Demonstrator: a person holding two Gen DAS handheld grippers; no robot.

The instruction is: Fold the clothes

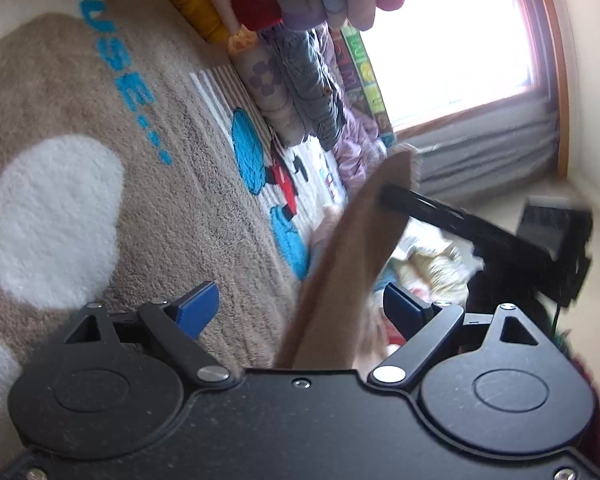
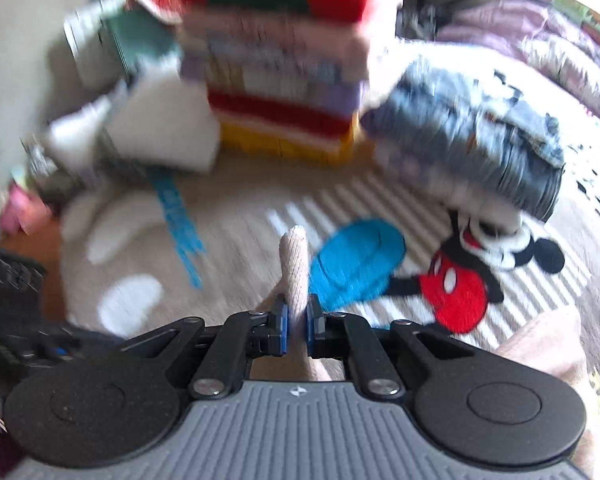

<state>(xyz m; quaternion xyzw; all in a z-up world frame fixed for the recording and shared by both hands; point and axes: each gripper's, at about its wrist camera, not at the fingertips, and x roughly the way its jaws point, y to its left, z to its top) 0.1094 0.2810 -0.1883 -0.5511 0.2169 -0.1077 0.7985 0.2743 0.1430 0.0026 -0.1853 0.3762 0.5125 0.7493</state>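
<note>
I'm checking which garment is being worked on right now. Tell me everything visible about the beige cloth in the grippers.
The beige cloth looks like a soft, ribbed knit, plain and unpatterned. The right gripper is shut on it, a narrow folded end sticking up past the blue pads. From the left wrist it hangs as a taut, tilted band above the rug, passing between the left gripper's open jaws without touching either pad. What kind of garment it is cannot be told.
</note>
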